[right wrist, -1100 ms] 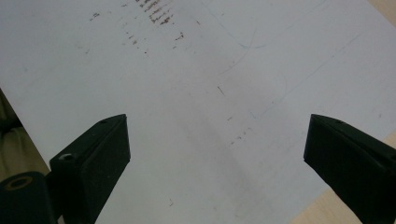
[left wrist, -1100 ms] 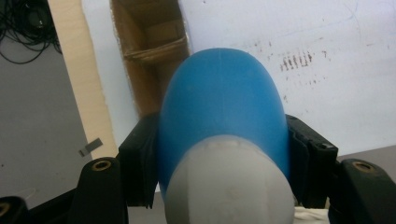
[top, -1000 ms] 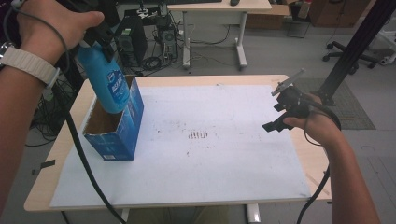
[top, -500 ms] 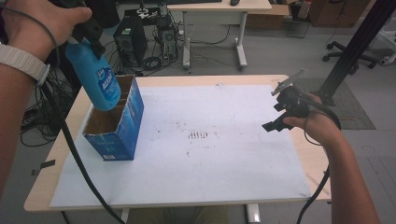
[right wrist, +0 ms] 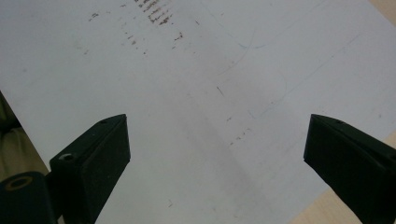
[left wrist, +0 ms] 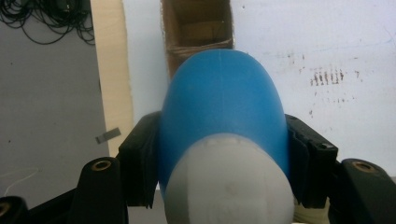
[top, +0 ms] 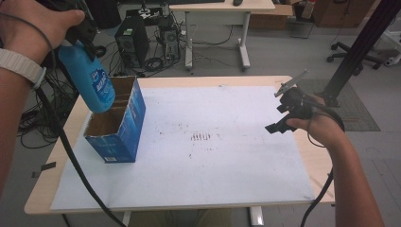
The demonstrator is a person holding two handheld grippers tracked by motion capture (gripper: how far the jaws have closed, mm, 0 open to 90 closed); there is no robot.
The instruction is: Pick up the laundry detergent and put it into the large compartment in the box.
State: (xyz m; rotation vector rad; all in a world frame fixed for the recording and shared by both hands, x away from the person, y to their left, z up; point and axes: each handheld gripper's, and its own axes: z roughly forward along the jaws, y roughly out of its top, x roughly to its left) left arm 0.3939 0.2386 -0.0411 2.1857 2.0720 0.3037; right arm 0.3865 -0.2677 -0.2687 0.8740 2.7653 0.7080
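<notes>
Blue plastic bottle (top: pixel 87 82) with a white label is hanging in the air over the open blue cardboard box (top: pixel 117 124), clamped in the left gripper (top: pixel 79 29).

Seen from the high view, the bottle is sitting at about ten o'clock of the table, tilting with its rounded base pointing down toward the box's brown inside, clear of the box walls. In the left gripper view the two black jaws are pressing on either side of the bottle's blue body (left wrist: pixel 223 112), just below its pale neck end, with the box (left wrist: pixel 198 28) lying beyond at twelve o'clock. The right gripper (top: pixel 283 111) is hovering at three o'clock above the white sheet (top: pixel 227 165) covering the wooden table (top: pixel 75 127), its jaws standing wide apart with nothing between them.
</notes>
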